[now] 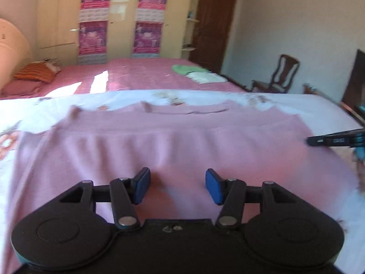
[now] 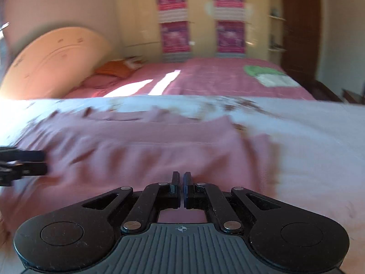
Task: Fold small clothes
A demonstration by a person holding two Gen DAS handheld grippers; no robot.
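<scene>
A pink knit garment [image 1: 182,141] lies spread on a white floral sheet [image 1: 57,102], folded over once with a ribbed band across its middle. My left gripper [image 1: 178,187] is open, its blue pads just above the near part of the garment, holding nothing. My right gripper [image 2: 181,189] is shut over the same pink garment [image 2: 136,150] near its right side; whether cloth is pinched between the pads is hidden. Each gripper shows at the edge of the other's view, the right one [image 1: 335,140] and the left one [image 2: 22,166].
A pink bed [image 1: 148,75] lies beyond, with a green cloth [image 1: 187,68] and a white folded cloth [image 1: 207,77] on it and an orange pillow [image 1: 34,70]. A wardrobe [image 1: 121,18], a dark door [image 1: 214,22] and a wooden chair [image 1: 278,75] stand behind.
</scene>
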